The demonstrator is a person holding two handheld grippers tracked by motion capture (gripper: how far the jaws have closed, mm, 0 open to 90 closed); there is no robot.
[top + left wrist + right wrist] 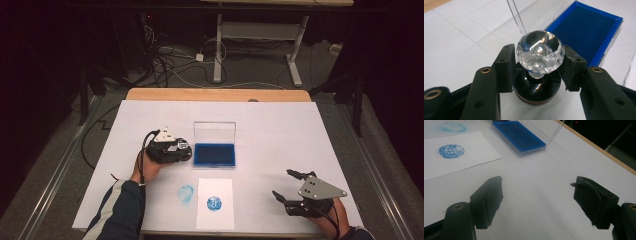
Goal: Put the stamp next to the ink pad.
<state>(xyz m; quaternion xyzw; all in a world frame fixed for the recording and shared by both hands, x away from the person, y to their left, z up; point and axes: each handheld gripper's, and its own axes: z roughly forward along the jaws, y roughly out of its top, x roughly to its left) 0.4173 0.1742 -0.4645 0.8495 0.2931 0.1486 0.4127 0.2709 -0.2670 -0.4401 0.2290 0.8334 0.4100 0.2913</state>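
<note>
Fingers [504, 65] of our left gripper [537, 67] flank the crystal-knobbed stamp [538, 53], pads barely clear of it; our right gripper [537, 202] gapes with nothing between.

We count one stamp standing upright mid-table beside one open blue ink pad [215, 154], one paper sheet [215, 204] at the near edge, and two blue prints; the white table [280, 135] stands over a dark, cable-strewn floor [170, 65].

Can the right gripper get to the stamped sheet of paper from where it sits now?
Probably yes. The right gripper rests open with nothing between its jaws, and only bare table cover lies between it and the sheet of paper; the ink pad sits farther back.
</note>
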